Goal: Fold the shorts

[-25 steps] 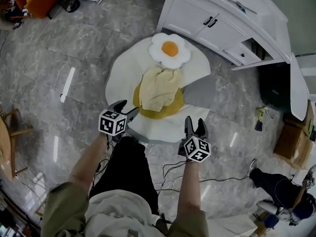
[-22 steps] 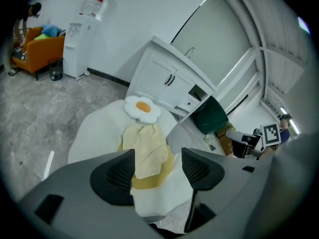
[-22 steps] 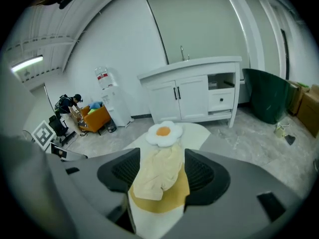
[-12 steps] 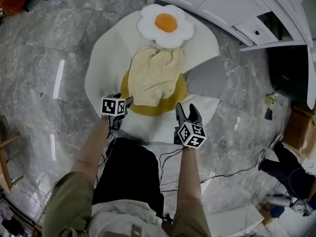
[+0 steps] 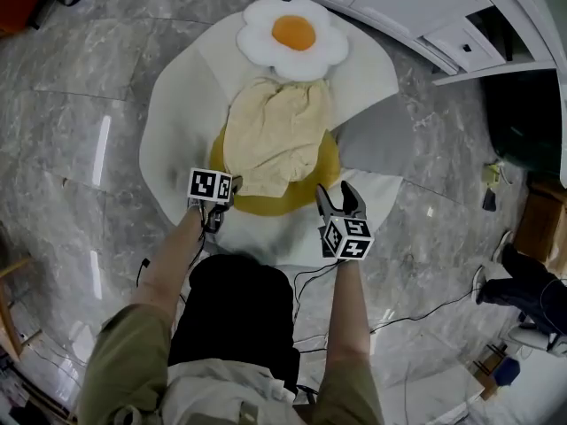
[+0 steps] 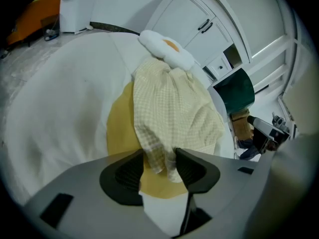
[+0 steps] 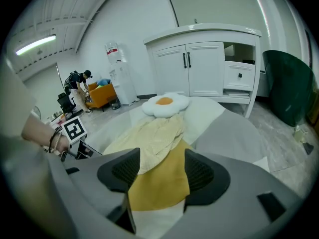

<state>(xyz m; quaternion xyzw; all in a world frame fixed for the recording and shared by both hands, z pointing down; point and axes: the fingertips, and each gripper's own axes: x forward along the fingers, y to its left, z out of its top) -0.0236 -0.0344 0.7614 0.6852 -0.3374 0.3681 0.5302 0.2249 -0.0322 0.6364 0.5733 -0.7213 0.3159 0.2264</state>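
At the near edge of the yellow yolk disc point(image 5: 319, 177) of the white egg-shaped mat point(image 5: 173, 140), the shorts point(image 5: 276, 135) lie bunched, reaching toward the plush fried-egg cushion point(image 5: 292, 38). My left gripper point(image 6: 159, 157) has just been closing round their near corner, pads not yet pinching. My right gripper point(image 7: 162, 158) hangs with its jaws apart over bare yolk, empty. The cloth is thin, waffle-checked and limp (rumpled, too). I judge I could catch one layer only, or nip the soft mat beneath and drag it.

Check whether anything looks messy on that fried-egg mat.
The pale yellow shorts lie crumpled and skewed across the yellow yolk patch, their far end bunched against the egg-shaped cushion. Nothing else stands out.
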